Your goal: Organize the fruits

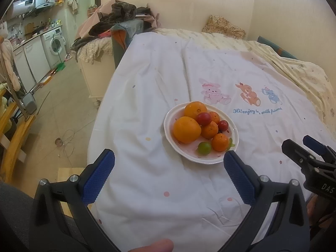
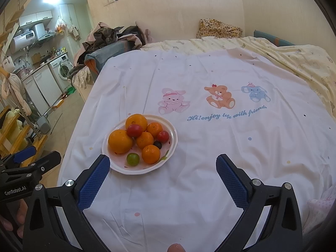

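I am working in a small one-room home: a bed [image 2: 210, 147] with a cartoon-print sheet, a kitchenette with a washing machine [image 2: 63, 69] and water heater [image 2: 23, 40], and clothes heaped [image 1: 117, 19] alongside.

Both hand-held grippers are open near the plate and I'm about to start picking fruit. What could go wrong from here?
1. The plate sits on soft, wrinkled bedding near the bed's edge; pressing its rim may tip it.
2. The fruit is heaped: pulling the big orange could send the red tomato rolling away.
3. The small green fruit is round and may slip from the left hand-held gripper or the right hand-held gripper.
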